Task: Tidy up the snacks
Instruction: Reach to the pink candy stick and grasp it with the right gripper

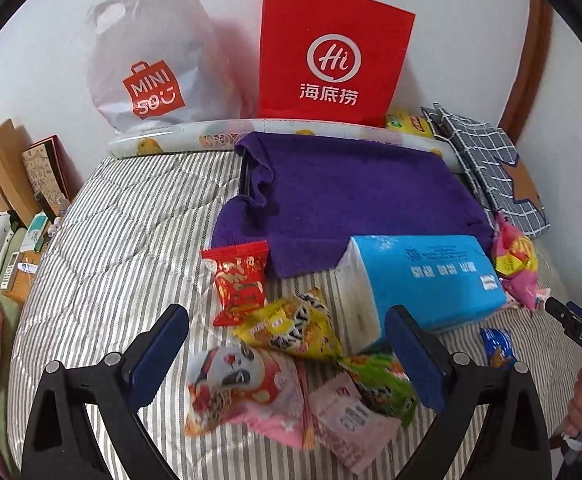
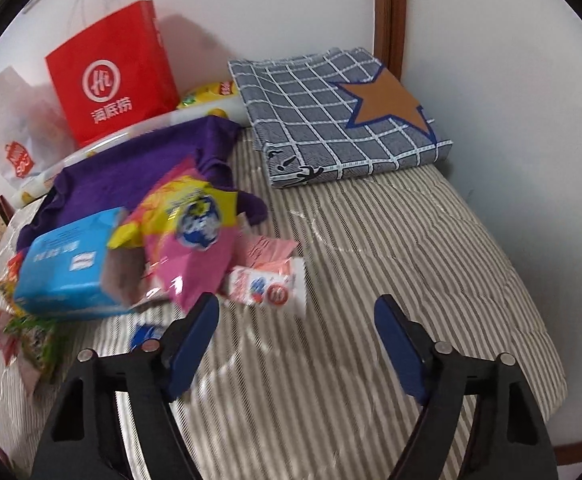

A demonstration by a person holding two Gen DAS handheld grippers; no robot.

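Striped bedspread (image 2: 371, 240) under both my wide-open, empty grippers (image 1: 287, 344) (image 2: 297, 332), nothing grabbed yet, so probably the yellow snack packet (image 1: 291, 326) next.

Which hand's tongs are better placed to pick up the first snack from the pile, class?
Probably the left. The left tongs hang open right over the yellow snack packet and its neighbours. The right tongs are open over bare striped bedding, with snacks off to their left.

Left wrist view low over the striped bed (image 1: 123, 216), facing the wall, right wrist view angled toward the corner, both sharing the red paper bag (image 1: 331, 52) and blue tissue pack (image 2: 67, 272)
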